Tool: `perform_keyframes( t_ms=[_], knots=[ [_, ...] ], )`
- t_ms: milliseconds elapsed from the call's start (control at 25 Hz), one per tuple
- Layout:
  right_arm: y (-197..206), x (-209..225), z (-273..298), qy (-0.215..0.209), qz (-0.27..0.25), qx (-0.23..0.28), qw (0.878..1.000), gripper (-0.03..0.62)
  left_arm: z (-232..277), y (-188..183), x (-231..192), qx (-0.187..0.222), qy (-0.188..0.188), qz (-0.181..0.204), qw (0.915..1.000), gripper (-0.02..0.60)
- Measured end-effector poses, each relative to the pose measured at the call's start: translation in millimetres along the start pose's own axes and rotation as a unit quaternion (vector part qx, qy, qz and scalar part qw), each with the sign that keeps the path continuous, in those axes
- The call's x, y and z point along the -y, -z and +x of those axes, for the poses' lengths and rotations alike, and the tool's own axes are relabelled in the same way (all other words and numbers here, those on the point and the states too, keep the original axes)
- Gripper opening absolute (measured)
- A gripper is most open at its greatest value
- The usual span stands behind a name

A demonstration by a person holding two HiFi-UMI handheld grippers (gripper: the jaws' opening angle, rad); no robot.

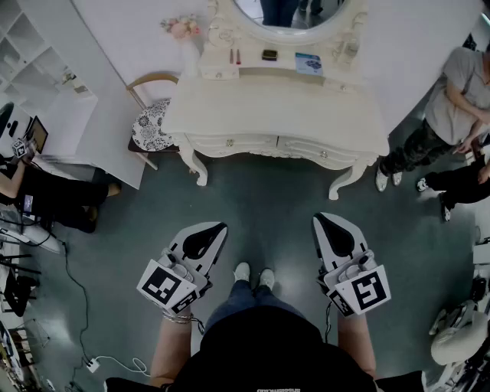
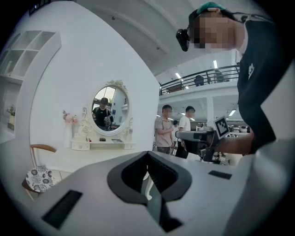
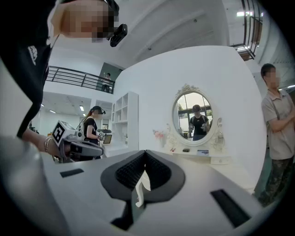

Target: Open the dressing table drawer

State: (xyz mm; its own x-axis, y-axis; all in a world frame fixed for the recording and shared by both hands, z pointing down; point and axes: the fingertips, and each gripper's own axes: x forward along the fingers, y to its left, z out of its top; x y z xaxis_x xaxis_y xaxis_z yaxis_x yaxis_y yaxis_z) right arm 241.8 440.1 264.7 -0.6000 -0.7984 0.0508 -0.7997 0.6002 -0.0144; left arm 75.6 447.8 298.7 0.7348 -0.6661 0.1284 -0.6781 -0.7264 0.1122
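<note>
At upper centre of the frame stands the dressing table [image 1: 276, 115], its drawer [image 1: 253, 143] closed. Well below, left gripper [image 1: 218, 228] and right gripper [image 1: 320, 220] hold jaws together, empty; one should open before squarely meeting the knob [image 1: 229, 142].

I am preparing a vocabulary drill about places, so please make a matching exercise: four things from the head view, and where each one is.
Things
1. wooden chair with a black-and-white patterned cushion
2. bunch of pink flowers
3. small blue card
4. white power strip

Places
A. on the dark floor, lower left
B. on the cream dressing table, on its raised shelf, right of the oval mirror
C. at the table's left end
D. at the table's back left corner

Pairs: 1-C, 2-D, 3-B, 4-A
</note>
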Motion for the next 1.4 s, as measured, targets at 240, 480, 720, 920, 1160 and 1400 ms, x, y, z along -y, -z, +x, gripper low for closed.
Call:
perform_keyframes(
  t_ms=[240,480,720,920,1160,1400],
  knots=[
    [-0.3,-16.7,-8.0,0.004,0.001,0.004,1.000,0.018,-9.5,-1.0,14.9,0.004,0.022,0.003,0.9997,0.015],
    [-4.0,-26.4,-5.6,-0.004,0.013,0.012,1.000,0.018,-10.5,-2.5,10.0,0.006,0.030,0.004,0.9995,0.015],
    [-8.2,-42.5,7.1,-0.028,0.017,0.021,0.999,0.018,-19.9,-13.8,-5.9,0.027,0.052,-0.011,0.9982,0.015],
    [-8.7,-55.3,24.1,-0.027,0.020,0.017,0.999,0.018,-36.9,-9.4,-28.9,0.016,0.048,0.004,0.9987,0.015],
    [-8.0,-70.1,45.1,-0.013,0.008,0.015,1.000,0.018,-59.4,-1.9,-58.6,0.012,0.040,0.003,0.9991,0.015],
    [7.5,-73.8,65.4,-0.021,0.009,-0.007,1.000,0.020,-67.5,12.3,-83.8,0.008,0.010,-0.018,0.9998,0.015]
  ],
)
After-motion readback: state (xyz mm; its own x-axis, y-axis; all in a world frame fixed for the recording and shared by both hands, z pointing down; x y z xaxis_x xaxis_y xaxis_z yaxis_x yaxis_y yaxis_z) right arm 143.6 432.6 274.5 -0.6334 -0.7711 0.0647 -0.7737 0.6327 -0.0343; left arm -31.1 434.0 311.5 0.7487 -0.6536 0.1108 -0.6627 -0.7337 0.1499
